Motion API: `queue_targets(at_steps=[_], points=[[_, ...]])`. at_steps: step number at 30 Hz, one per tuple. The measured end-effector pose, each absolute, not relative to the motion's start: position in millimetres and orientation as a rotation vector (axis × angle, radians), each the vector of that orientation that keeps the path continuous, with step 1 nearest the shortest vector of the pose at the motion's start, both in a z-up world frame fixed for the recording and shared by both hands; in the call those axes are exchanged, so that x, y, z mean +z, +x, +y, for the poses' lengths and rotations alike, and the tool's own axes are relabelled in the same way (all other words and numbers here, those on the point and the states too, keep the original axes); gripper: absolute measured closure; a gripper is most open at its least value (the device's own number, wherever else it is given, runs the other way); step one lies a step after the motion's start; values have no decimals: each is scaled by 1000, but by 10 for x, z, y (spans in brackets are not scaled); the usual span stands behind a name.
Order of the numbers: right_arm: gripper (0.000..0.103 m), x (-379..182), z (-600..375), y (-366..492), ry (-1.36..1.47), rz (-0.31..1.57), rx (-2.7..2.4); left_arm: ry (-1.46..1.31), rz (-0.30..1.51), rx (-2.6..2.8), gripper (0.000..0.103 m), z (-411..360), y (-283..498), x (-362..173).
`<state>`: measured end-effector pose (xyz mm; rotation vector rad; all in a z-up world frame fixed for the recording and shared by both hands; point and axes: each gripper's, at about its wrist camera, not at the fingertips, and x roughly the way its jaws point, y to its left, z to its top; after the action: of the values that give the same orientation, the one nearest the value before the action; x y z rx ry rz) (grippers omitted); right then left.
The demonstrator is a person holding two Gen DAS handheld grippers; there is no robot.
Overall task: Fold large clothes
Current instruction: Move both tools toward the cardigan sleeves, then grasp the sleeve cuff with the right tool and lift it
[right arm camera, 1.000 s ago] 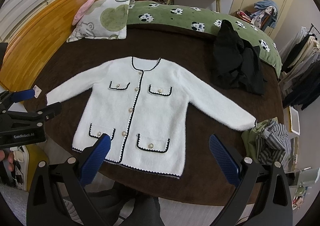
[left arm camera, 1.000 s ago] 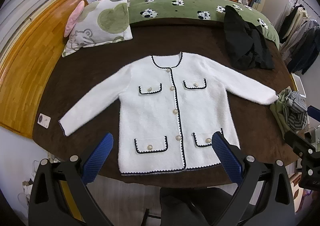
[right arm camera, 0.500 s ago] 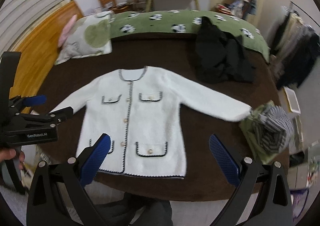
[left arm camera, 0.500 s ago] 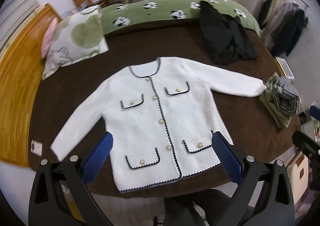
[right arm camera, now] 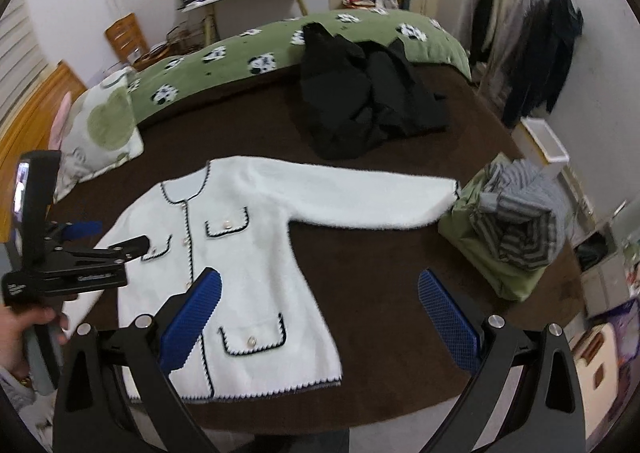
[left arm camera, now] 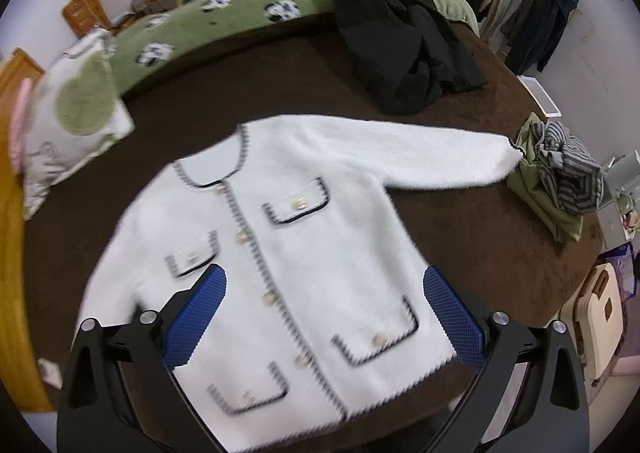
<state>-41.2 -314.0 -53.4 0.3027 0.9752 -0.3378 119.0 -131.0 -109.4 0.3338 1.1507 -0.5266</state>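
Observation:
A white fuzzy cardigan (left arm camera: 312,245) with black trim and pearl buttons lies flat, front up, sleeves spread, on the brown bedspread (left arm camera: 480,237). It also shows in the right wrist view (right arm camera: 256,253). My left gripper (left arm camera: 324,317) is open and empty, hovering above the cardigan's lower body. It shows from the side in the right wrist view (right arm camera: 116,241), over the cardigan's left part. My right gripper (right arm camera: 316,313) is open and empty, above the hem's right side and bare bedspread (right arm camera: 380,273).
A black garment (right arm camera: 368,101) is heaped at the back right. A striped and green pile (right arm camera: 516,229) touches the right sleeve's cuff. A pillow (right arm camera: 100,133) and green quilt (right arm camera: 280,49) lie behind. A clothes rack (right arm camera: 528,33) stands at right.
Both grippers have moved forward and swung rightward over the cardigan, which now looks larger and nearer. The cardigan has not moved. Both grippers stay open.

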Motion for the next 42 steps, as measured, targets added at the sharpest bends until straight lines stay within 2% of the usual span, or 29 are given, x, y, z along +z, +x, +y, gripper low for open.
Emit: queue_targets(at_steps=[5, 8, 12, 17, 25, 35, 42], points=[[6, -1217, -3604, -185, 363, 954, -368, 397, 1135, -532, 6, -1884, 1628, -1916], [6, -1642, -3936, -73, 399, 946, -394, 334, 1156, -493, 6, -2111, 1946, -2380], [6, -2217, -4450, 14, 491, 916, -458, 312, 1169, -463, 6, -2350, 2239, -2890], [6, -2602, -4871, 36, 604, 867, -503, 323, 1181, -458, 6, -2615, 2481, -3363], [6, -2933, -5310, 127, 741, 770, -497, 355, 1205, -470, 5, -2793, 2525, -3759], [5, -3332, -5670, 424, 766, 722, -694, 364, 1170, -484, 5, -2742, 2412, -3735], [4, -3536, -5639, 585, 645, 746, -860, 358, 1159, -488, 5, -2745, 2447, -3718]])
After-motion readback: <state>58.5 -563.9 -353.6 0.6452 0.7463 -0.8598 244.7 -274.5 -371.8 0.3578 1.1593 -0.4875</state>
